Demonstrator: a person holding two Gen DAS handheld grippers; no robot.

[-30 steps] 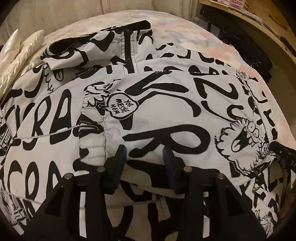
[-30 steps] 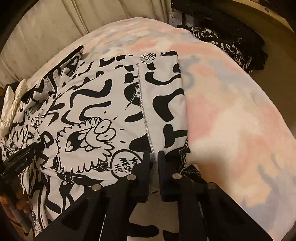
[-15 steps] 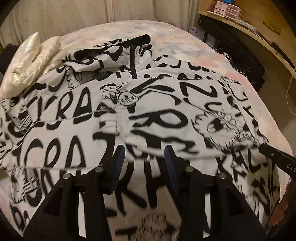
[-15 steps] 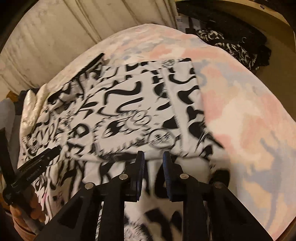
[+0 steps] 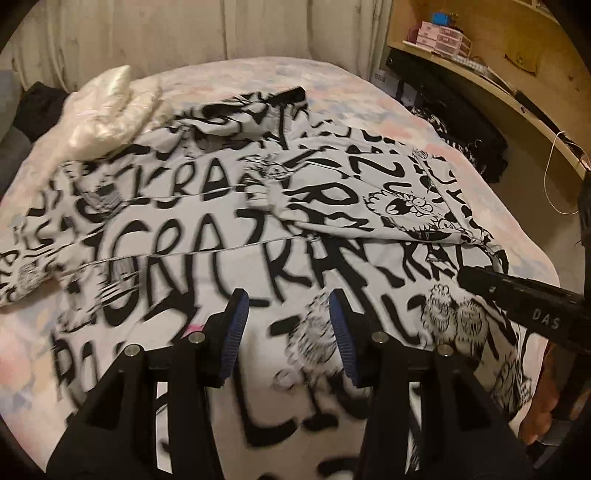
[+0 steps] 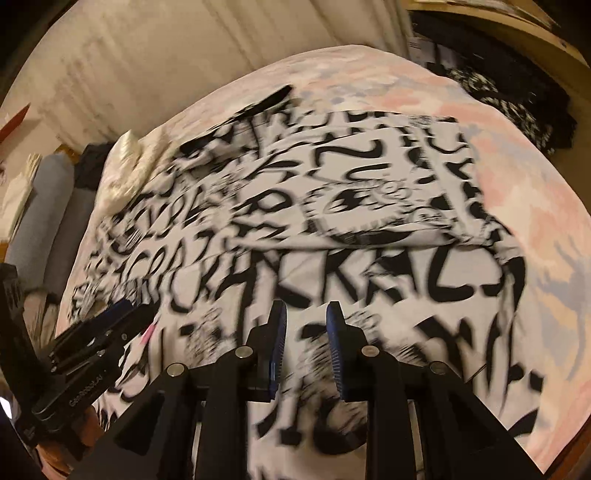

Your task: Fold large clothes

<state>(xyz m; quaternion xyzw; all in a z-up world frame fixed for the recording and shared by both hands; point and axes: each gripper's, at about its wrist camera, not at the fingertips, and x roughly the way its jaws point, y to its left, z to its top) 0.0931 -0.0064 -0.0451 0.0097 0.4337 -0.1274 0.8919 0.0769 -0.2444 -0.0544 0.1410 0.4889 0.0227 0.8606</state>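
Observation:
A large white garment with black graffiti lettering (image 5: 229, 236) lies spread on the bed, one flap (image 5: 369, 199) folded over its far right part. It also shows, blurred, in the right wrist view (image 6: 332, 229). My left gripper (image 5: 288, 317) is open and empty above the garment's near part. My right gripper (image 6: 304, 325) is open and empty above the garment's near edge. Each gripper shows in the other's view: the right one (image 5: 524, 302) at the right, the left one (image 6: 107, 332) at the left.
The bed has a pastel pink and blue cover (image 6: 535, 192). A cream puffy garment (image 5: 110, 107) lies at the far left. Dark clothes (image 5: 461, 136) are piled right of the bed under a wooden desk (image 5: 517, 85). A curtain (image 5: 184, 29) hangs behind.
Both grippers let go of the folded flap, opened, and pulled back and up. The flap now lies on the garment. The views are blurred with motion.

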